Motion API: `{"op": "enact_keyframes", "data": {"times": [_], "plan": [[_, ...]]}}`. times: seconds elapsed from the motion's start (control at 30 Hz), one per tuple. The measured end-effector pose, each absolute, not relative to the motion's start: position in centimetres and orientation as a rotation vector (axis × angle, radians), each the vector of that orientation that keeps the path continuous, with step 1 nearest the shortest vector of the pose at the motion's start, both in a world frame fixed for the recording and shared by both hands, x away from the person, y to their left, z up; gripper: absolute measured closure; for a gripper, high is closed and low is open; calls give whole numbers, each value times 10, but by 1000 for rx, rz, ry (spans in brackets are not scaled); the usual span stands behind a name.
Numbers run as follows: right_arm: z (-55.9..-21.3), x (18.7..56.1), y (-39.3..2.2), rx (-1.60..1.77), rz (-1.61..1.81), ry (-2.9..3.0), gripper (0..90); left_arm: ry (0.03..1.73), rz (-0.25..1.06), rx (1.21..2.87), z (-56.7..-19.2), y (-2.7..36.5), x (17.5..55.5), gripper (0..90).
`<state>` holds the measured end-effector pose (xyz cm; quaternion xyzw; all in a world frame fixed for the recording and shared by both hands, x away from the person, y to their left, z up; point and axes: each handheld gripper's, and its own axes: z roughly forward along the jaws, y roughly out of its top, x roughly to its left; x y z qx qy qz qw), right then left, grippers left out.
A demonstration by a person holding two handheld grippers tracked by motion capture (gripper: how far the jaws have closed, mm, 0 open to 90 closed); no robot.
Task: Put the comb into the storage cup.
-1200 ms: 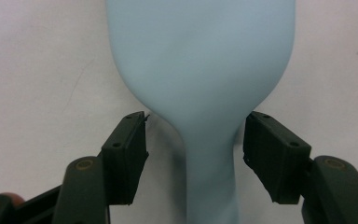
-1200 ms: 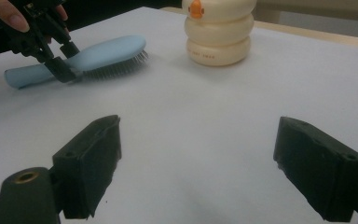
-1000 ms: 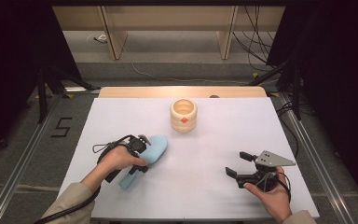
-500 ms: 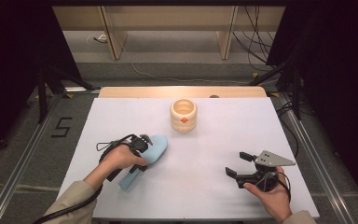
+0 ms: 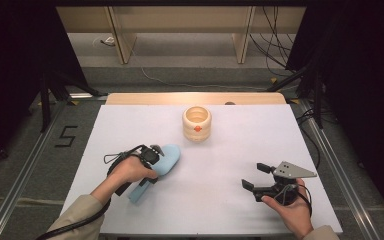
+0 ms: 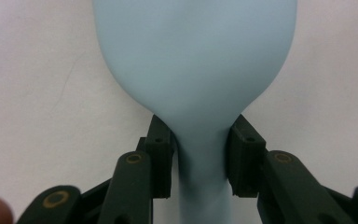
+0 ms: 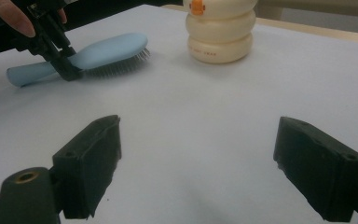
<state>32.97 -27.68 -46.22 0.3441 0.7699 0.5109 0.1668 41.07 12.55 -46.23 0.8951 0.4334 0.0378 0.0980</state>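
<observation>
A light blue hairbrush [image 5: 169,154] lies bristles down on the white table [image 5: 280,135], left of the middle. My left gripper [image 5: 154,165] reaches down over the neck between its head and handle. Its jaws have just been closing, and in the left gripper view the pads [image 6: 161,144] now press both sides of the hairbrush [image 6: 196,60] at that neck. My right gripper [image 5: 255,176] is held level near the front right of the table, wide open with nothing between its fingers. The right gripper view shows the hairbrush [image 7: 107,49] and the left gripper [image 7: 63,63] far off.
A cream ribbed pot [image 5: 197,123] with an orange mark stands behind the middle of the table, and rises at the top of the right gripper view [image 7: 220,30]. Beyond the table's wooden far edge are a shelf frame and loose cables on the floor.
The left gripper's jaws have drawn in around the brush's neck. Both hands have stayed where they were, and the brush has not moved.
</observation>
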Motion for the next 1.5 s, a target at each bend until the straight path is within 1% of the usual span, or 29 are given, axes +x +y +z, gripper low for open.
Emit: {"op": "enact_keyframes", "data": {"times": [0.27,0.8,1.0,1.27,1.4,1.5], "plan": [[-462,330,-277,982,1455,2192,158,1277,105,2610,-463,131,408,682],[-462,330,-277,987,1455,2192,158,1259,101,2580,-463,136,407,692],[-462,330,-277,989,1454,2192,158,1257,107,2539,-459,137,407,692],[-463,330,-277,991,1454,2193,158,1231,177,2417,-451,144,404,692],[-464,330,-277,991,1455,2191,158,1220,168,2392,-450,146,403,692],[-464,331,-277,990,1448,2196,158,1228,177,2340,-452,147,401,692]]}}
